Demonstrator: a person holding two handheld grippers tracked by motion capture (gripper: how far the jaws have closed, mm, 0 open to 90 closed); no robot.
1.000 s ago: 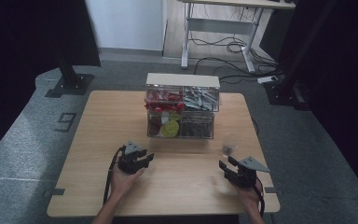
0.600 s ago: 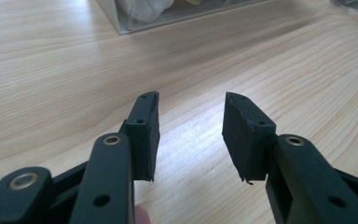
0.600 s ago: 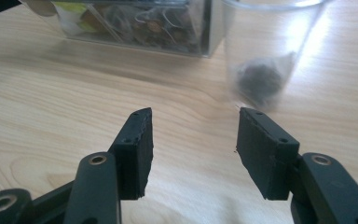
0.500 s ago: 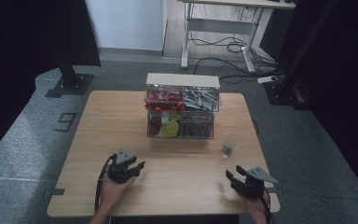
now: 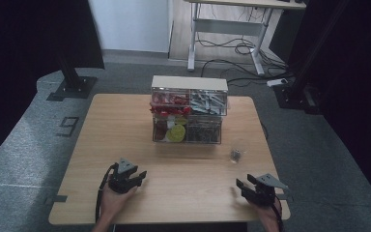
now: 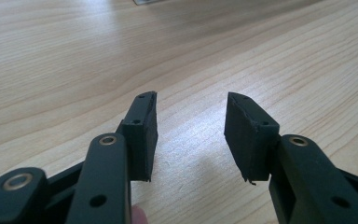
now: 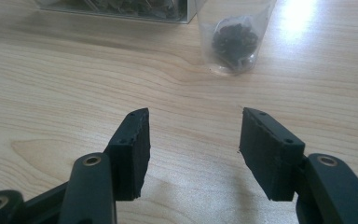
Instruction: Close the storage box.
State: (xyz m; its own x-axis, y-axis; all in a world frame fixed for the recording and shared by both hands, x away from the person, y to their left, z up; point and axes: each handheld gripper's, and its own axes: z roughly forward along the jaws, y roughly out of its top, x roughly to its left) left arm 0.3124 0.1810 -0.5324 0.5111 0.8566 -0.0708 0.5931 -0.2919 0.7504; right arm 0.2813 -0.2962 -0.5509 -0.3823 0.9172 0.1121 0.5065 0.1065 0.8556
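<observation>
Currently listed: one small clear plastic cup holding a dark clump, upright on the pale wooden desk, just off the front right corner of the clear compartmented storage box.

Right tool: jaws spread and just now opening wider, nothing between them, resting near the desk's front right edge. The cup lies straight ahead of it and slightly to its right, apart, with bare wood between.

Left tool: jaws likewise spread and just now opening, nothing held, low over the desk at the front left, well apart from the cup.

Judgement: the right tool is the nearer; a short forward reach would bring the cup between its jaws.
</observation>
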